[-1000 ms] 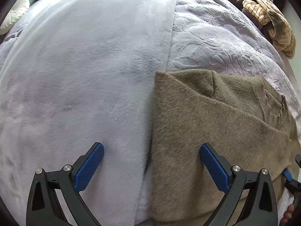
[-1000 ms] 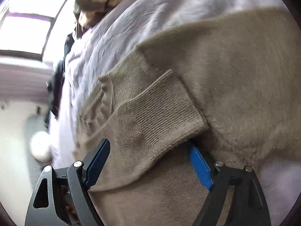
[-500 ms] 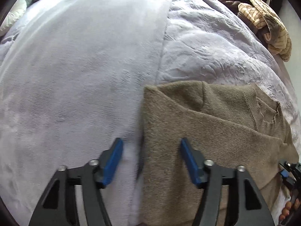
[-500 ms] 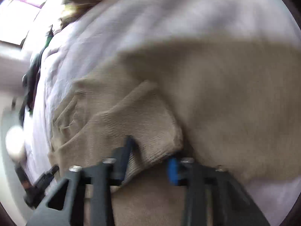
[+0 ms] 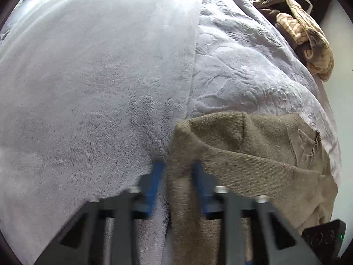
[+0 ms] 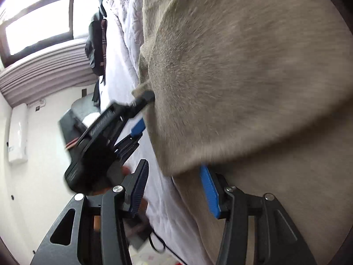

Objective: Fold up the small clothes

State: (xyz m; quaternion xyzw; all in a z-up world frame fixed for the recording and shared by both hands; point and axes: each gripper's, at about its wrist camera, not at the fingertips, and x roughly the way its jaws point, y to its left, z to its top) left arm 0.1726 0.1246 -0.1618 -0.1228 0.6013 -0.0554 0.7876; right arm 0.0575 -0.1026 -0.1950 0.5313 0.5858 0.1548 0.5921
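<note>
An olive-brown knit sweater point(image 5: 253, 161) lies partly folded on the lilac blanket point(image 5: 99, 77). My left gripper point(image 5: 177, 176) has its blue pads closed around the sweater's left edge. In the right wrist view the sweater point(image 6: 242, 66) fills the upper right. My right gripper point(image 6: 176, 187) is open; a fold of the sweater hangs down between its pads, which stand apart. The left gripper point(image 6: 141, 110) shows there too, pinching the sweater's far edge.
A quilted lilac bedspread point(image 5: 242, 66) covers the bed's right half. A pile of striped tan clothes point(image 5: 308, 39) lies at the far right corner. A window point(image 6: 37, 22), white wall and dark clothes point(image 6: 97, 44) lie beyond the bed's edge.
My left gripper narrowed from wide open onto the sweater's left edge. My right gripper closed toward the cuff, then reads open now, with the view swung toward the bed's edge.
</note>
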